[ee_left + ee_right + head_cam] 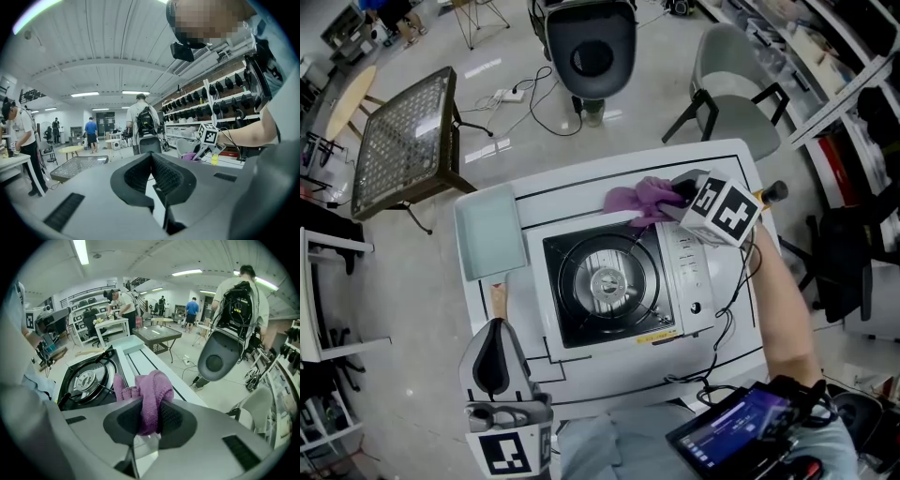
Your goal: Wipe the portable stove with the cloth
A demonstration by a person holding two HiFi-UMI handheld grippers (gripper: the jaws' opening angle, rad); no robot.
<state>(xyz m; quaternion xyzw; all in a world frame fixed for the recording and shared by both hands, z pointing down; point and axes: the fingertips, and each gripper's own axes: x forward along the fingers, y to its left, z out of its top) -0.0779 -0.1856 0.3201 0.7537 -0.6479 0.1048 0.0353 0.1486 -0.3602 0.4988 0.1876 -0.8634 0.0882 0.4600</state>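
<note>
Head view: at 7 o'clock the left gripper (495, 326) hovers over the table's (609, 375) near edge, jaws pressed together and empty. At centre sits the stove (684, 267), with a white body, black top and round burner. At its 1 o'clock corner, the right gripper (678, 194) pinches a bunched, fuzzy purple cloth (633, 200).

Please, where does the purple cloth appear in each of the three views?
Head view: purple terry cloth, upper centre, at the far edge of the white portable stove.
Left gripper view: small patch right of centre.
Right gripper view: centre, clamped in the right gripper.
Shared landmark: square mesh-top table.
</note>
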